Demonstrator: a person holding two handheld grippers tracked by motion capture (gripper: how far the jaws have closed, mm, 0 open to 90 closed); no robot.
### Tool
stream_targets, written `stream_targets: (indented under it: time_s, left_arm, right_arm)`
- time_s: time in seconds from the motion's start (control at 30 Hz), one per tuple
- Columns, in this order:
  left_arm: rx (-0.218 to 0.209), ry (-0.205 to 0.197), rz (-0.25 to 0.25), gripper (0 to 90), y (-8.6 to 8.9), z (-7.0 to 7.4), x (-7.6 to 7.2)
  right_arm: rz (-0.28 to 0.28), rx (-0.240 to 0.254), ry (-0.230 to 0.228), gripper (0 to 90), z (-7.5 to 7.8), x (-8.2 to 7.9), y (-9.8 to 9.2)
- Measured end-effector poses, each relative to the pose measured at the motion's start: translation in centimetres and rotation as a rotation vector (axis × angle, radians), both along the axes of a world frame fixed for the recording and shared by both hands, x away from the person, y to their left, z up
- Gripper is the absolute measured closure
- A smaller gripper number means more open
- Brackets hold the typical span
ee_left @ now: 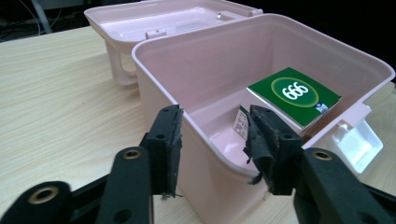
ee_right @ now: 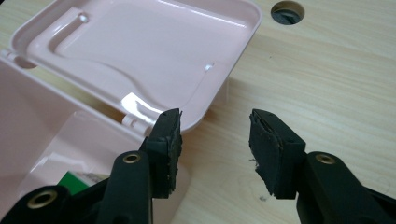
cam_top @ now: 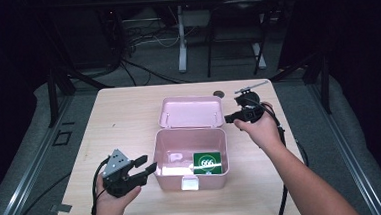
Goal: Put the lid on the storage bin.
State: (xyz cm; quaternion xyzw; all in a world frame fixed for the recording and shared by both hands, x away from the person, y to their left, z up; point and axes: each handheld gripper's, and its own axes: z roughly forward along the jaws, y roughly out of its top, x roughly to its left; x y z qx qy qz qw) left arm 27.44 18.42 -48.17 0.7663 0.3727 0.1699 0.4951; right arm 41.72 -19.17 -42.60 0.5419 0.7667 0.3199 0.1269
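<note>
Left gripper [cam_top: 149, 163] low at pink box [cam_top: 169, 181] corner, right gripper [cam_top: 227, 117] raised by lid [cam_top: 179, 113]; fingers wide, empty.

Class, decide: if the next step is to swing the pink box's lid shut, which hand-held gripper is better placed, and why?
Probably the right hand-held gripper: it hovers open beside the lid, which lies folded back behind the box. The left hand-held gripper is open at the box's front left wall, farther from the lid.

Overhead light falls on the table [cam_top: 129, 116]; surroundings stay dark. Glare marks the pink box [cam_top: 168, 170] floor and lid [ee_right: 140, 51]. High view is soft; both gripper views are sharper, with jaw bases blurred
</note>
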Motion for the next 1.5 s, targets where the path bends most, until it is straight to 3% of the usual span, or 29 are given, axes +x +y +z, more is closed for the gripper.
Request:
stream_targets:
  time_s: [0.07, 0.27, 0.4, 0.57, 0.93, 1.5]
  left_arm:
    - [-0.023, 0.011, -0.009, 49.0, -0.1, 0.0, 0.2]
    - [0.015, 0.009, -0.024, 48.8, -0.7, -0.3, 0.4]
    - [0.031, -0.003, -0.018, 56.4, -0.7, -0.4, 0.4]
    - [0.032, 0.002, -0.009, 62.0, -0.5, -0.4, 0.5]
    - [0.038, 0.02, -0.007, 68.0, -0.6, -0.9, 0.6]
    - [0.051, 0.012, -0.022, 70.0, -1.2, -0.7, -0.3]
  right_arm:
    - [-0.012, -0.013, 0.002, 53.7, 0.1, 0.5, 0.2]
    - [-0.024, -0.052, 0.028, 55.4, -0.2, 2.1, 1.0]
    - [-0.055, -0.027, 0.055, 61.2, -0.6, 3.3, 1.5]
    - [-0.086, -0.039, 0.072, 65.1, -1.0, 4.4, 1.9]
    - [-0.156, -0.01, 0.118, 76.2, -1.6, 7.3, 2.7]
    - [-0.216, 0.009, 0.171, 78.4, -3.6, 9.9, 2.9]
